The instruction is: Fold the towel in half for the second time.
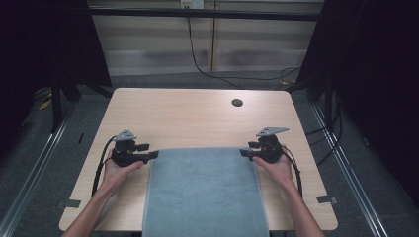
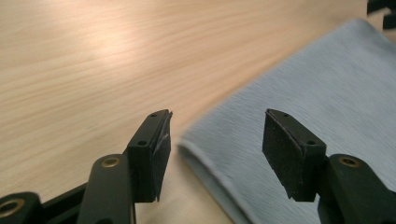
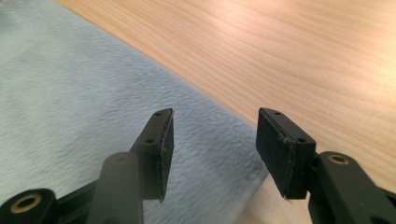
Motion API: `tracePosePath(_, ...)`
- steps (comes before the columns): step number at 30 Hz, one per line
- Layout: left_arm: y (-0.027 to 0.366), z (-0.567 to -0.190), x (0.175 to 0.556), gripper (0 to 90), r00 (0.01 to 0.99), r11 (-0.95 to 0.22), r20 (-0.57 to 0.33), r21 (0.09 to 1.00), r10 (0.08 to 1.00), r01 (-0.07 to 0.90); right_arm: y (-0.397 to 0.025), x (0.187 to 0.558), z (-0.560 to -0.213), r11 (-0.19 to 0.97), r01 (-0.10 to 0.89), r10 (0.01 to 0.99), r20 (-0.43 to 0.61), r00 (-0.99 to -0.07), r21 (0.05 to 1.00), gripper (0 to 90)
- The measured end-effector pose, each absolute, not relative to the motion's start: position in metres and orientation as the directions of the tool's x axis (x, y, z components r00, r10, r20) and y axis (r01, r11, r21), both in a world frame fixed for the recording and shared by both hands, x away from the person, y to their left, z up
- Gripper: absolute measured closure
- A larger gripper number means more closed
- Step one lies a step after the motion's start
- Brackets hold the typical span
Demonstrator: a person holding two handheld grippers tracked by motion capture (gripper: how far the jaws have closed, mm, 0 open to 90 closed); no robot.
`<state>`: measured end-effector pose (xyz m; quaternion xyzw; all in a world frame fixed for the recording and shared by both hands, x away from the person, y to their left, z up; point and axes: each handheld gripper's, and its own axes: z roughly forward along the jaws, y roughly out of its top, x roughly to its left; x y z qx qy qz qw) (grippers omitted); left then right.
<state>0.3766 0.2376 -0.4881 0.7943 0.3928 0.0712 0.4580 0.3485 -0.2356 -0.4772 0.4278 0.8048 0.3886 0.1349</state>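
one table (image 1: 197,118), pale wood, takes up most of the high view, with one small dark round hole (image 1: 237,102) in its top at about 1 o'clock from the middle. one towel (image 1: 207,192), grey-blue and soft-looking, lies flat on the near half of the table at 6 o'clock, its far edge running straight across and its near end going off the table's front edge and out of view.

two tongs are in play, one per hand. the left gripper (image 1: 153,154) sits at the towel's far left corner, roughly 9 o'clock from the towel's middle; the right gripper (image 1: 244,153) sits at the far right corner, roughly 3 o'clock. both have their jaws spread wide with nothing between the pads. in the left gripper view the corner of the towel (image 2: 299,102) lies on the wood in the gap between the two jaws, a little ahead of them; in the right gripper view the towel (image 3: 84,102) corner sits under and between the jaws, with bare table at the right. whether any pad touches the cloth i cannot tell.

the step in hand looks like the reach: both tongs lined up on the two far corners, not yet pinching. the next move probably calls for lowering each so one jaw slips under the corner, then closing both together so the edge lifts evenly.

counted: one table, one towel, one hole, two tongs, two hands.
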Motion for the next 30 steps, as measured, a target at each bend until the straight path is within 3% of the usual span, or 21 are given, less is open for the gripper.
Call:
tracePosePath(7, 0.237, -0.505, 0.389, 40.0, 0.688, -0.297, -0.239, 0.771, 0.685, 0.564, -0.241, 0.376, -0.498, 0.305, 0.620, 0.804, 0.153, -0.574, 0.723, 43.2)
tracePosePath(11, 0.230, -0.509, 0.393, 40.2, 0.705, -0.336, -0.243, 0.746, 0.666, 0.575, -0.239, 0.379, -0.507, 0.311, 0.628, 0.791, 0.171, -0.587, 0.714, 47.1)
tracePosePath(15, 0.220, -0.510, 0.390, 54.4, 0.744, -0.377, -0.225, 0.750, 0.629, 0.544, -0.237, 0.375, -0.505, 0.326, 0.633, 0.780, 0.178, -0.600, 0.702, 66.9)
tracePosePath(19, 0.220, -0.510, 0.390, 78.5, 0.746, -0.364, -0.265, 0.743, 0.611, 0.561, -0.238, 0.372, -0.500, 0.310, 0.635, 0.765, 0.212, -0.609, 0.707, 82.2)
tracePosePath(25, 0.219, -0.501, 0.391, 81.7, 0.738, -0.301, -0.292, 0.776, 0.608, 0.555, -0.246, 0.371, -0.493, 0.267, 0.634, 0.755, 0.252, -0.606, 0.726, 86.1)
tracePosePath(26, 0.221, -0.489, 0.394, 81.7, 0.738, -0.245, -0.319, 0.802, 0.595, 0.544, -0.248, 0.370, -0.483, 0.248, 0.618, 0.748, 0.257, -0.611, 0.746, 86.2)
tracePosePath(30, 0.219, -0.465, 0.404, 81.7, 0.742, -0.201, -0.310, 0.836, 0.594, 0.511, -0.253, 0.375, -0.456, 0.196, 0.579, 0.757, 0.253, -0.602, 0.791, 86.3)
